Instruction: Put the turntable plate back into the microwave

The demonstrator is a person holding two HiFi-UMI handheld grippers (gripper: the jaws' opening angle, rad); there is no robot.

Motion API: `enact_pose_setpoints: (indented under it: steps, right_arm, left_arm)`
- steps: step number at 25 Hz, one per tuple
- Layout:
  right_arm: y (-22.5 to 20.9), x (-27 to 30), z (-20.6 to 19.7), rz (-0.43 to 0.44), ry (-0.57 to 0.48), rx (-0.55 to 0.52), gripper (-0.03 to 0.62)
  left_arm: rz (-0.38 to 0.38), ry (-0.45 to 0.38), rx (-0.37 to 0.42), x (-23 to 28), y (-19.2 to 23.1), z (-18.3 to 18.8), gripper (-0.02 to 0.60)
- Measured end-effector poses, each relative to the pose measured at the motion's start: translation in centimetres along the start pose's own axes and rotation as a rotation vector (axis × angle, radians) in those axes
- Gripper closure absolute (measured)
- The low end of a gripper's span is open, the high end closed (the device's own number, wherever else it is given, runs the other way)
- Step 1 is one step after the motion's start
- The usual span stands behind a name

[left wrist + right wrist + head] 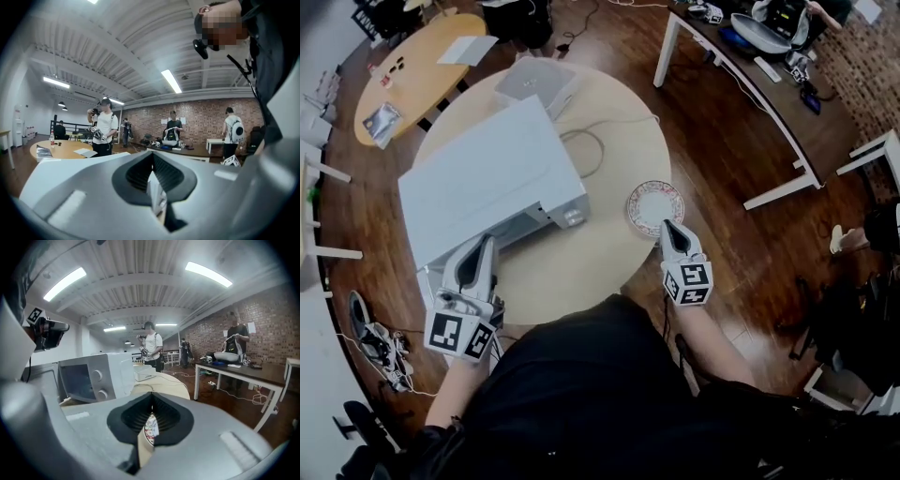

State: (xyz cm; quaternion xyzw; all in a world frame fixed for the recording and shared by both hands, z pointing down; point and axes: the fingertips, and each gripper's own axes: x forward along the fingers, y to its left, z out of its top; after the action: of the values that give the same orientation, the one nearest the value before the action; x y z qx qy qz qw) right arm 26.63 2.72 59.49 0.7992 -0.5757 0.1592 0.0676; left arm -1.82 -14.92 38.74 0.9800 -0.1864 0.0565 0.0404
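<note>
Head view: round worktop (581, 272). Microwave (487, 178) on left part, front facing near edge. Plate (655, 206) flat at worktop's right edge, outside microwave. Right tool (670, 228) tips at plate's near rim. Left tool (485, 242) tips at microwave's near front corner.

Left gripper view: left tool (153, 159) closed, jaws together. White surface shows in gap below tips; contact unclear.

Right gripper view: right tool (153, 399) closed, jaws together. Patterned plate (152, 428) shows in gap below tips. Microwave (89, 376) stands on worktop (164, 385), left of tool.
</note>
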Motion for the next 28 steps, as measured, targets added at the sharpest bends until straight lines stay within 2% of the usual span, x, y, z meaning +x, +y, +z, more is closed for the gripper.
enact_pose_setpoints:
  steps: [3, 11, 16, 20, 23, 28]
  right_arm:
    - [-1.7, -0.3, -1.1, -0.007, 0.004, 0.056, 0.593]
    - [-4.8, 0.3, -4.3, -0.065, 0.069, 0.094, 0.547]
    - [-5.9, -0.1, -3.7, -0.079, 0.054, 0.129, 0.512]
    - [-7.5, 0.2, -5.0, -0.110, 0.098, 0.141, 0.503]
    - [-8.7, 0.9, -6.3, -0.120, 0.144, 0.161, 0.480]
    - [-9.0, 1.9, -7.8, -0.094, 0.185, 0.183, 0.451]
  left_arm:
    - [-0.024, 0.013, 0.014, 1.7, -1.4, 0.1, 0.577]
    - [-0.090, 0.025, 0.072, 5.3, -4.1, 0.9, 0.577]
    - [-0.146, 0.068, 0.100, 7.6, -6.4, 0.1, 0.577]
    - [-0.185, 0.092, 0.129, 9.2, -7.9, -0.3, 0.577]
    - [-0.198, 0.108, 0.152, 10.4, -8.7, -0.6, 0.577]
    - [-0.197, 0.127, 0.146, 11.5, -9.5, -0.9, 0.577]
